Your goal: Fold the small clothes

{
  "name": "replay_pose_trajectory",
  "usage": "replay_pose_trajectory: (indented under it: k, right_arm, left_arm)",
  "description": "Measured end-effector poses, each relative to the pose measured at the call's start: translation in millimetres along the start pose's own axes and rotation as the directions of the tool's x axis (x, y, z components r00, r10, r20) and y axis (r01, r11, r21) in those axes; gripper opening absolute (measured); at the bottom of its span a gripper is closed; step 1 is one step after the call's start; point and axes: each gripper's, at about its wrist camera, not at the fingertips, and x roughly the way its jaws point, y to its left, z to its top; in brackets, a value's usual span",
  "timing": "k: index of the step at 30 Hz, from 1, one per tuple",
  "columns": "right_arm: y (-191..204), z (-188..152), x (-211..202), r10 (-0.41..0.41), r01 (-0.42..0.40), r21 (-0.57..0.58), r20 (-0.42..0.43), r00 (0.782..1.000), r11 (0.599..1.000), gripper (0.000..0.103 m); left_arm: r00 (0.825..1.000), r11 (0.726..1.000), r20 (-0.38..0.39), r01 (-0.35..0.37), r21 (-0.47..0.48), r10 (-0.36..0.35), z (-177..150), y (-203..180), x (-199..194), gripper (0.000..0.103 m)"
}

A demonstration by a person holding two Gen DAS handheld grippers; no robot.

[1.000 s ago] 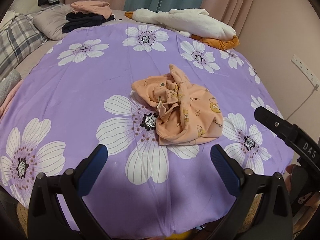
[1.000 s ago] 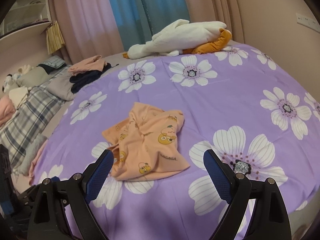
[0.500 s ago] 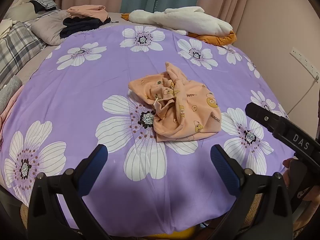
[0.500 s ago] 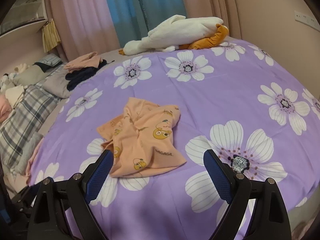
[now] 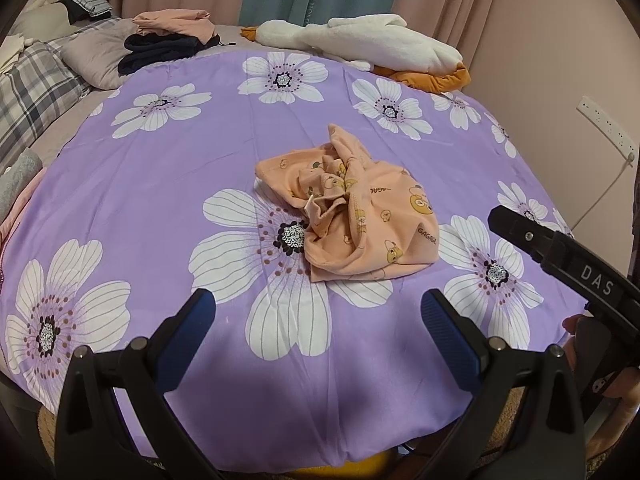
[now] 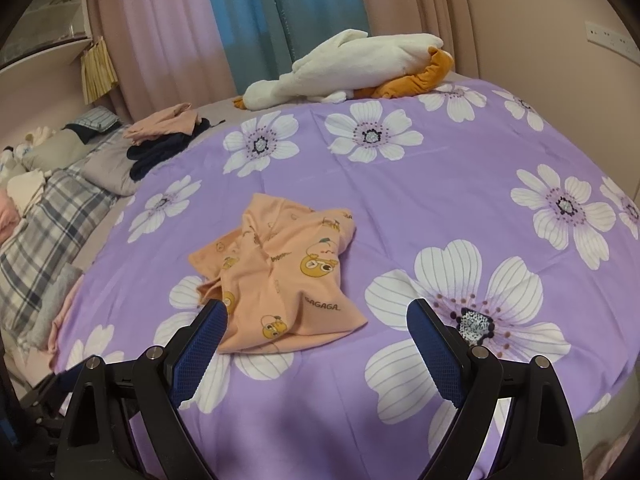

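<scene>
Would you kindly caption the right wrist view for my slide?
Open right tongs poised above a crumpled peach garment on a purple floral bedspread.

I'm working in a home bedroom: a bed under a purple flowered sheet, plaid bedding and pillows to its left, pink and blue curtains behind, a plush goose near the wall, and folded clothes stacked.

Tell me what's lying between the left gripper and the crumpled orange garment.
Only bare purple flowered sheet, as the left wrist view shows; the left gripper is open, short of the orange garment.
</scene>
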Motion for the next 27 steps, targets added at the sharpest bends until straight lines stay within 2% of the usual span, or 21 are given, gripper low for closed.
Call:
replay_pose_trajectory:
  k: [27]
  right_arm:
    - [-0.4, 1.7, 0.2, -0.002, 0.002, -0.002, -0.008, 1.0, 1.0, 0.091]
  left_arm:
    - [1.0, 1.0, -0.01, 0.011, -0.01, -0.011, 0.7, -0.9, 1.7, 0.103]
